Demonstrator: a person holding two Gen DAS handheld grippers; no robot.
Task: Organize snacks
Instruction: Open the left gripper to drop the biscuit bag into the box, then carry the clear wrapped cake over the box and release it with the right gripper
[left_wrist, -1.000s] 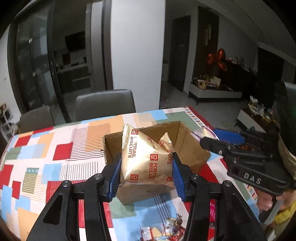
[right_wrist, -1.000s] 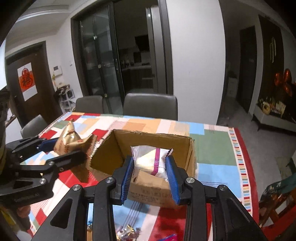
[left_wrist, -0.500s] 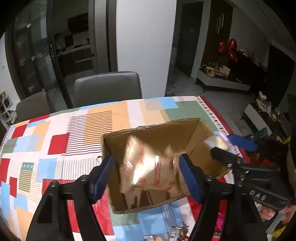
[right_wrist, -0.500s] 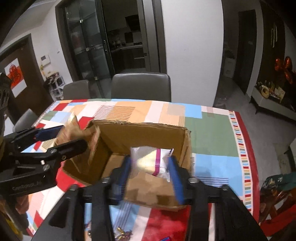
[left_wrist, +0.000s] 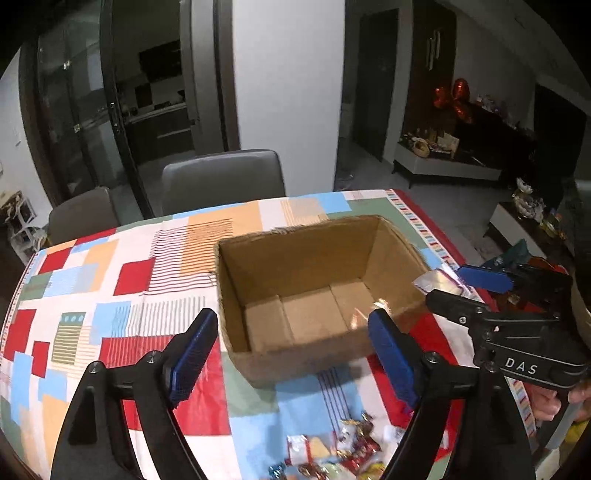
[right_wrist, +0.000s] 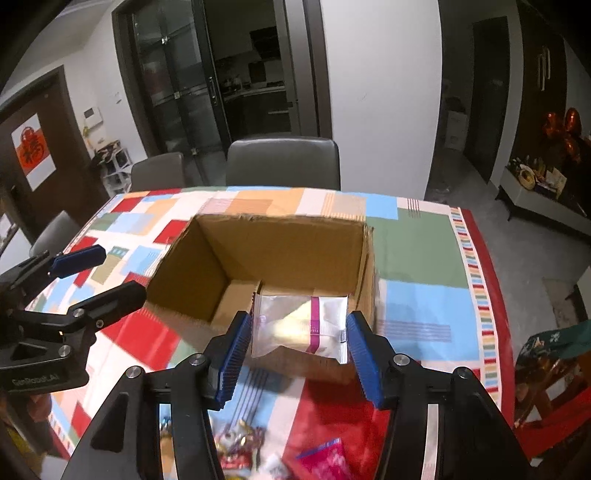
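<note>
Now the left claw (left_wrist: 291, 321) is wide open with nothing between its blue pads; its jaws have just been opening. The right claw (right_wrist: 298, 334) has just been opening too. A clear packet (right_wrist: 288, 314) with a purple stripe sits between its pads, but they do not seem to press it, so I think it is let go. The packet is low in the middle of the right view, just over the near wall of the brown box (left_wrist: 306, 258). The job looks only started. A pile of small sweets (left_wrist: 343, 450) waits on the bright tablecloth (left_wrist: 110, 295) at the bottom of the frame, and a pink packet (right_wrist: 325, 461) lies there too. The left view looks down into the box, and the floor that shows is bare; the near wall hides the rest. The right view shows the whole clear packet, while the left view shows only its shiny corner at middle right.
</note>
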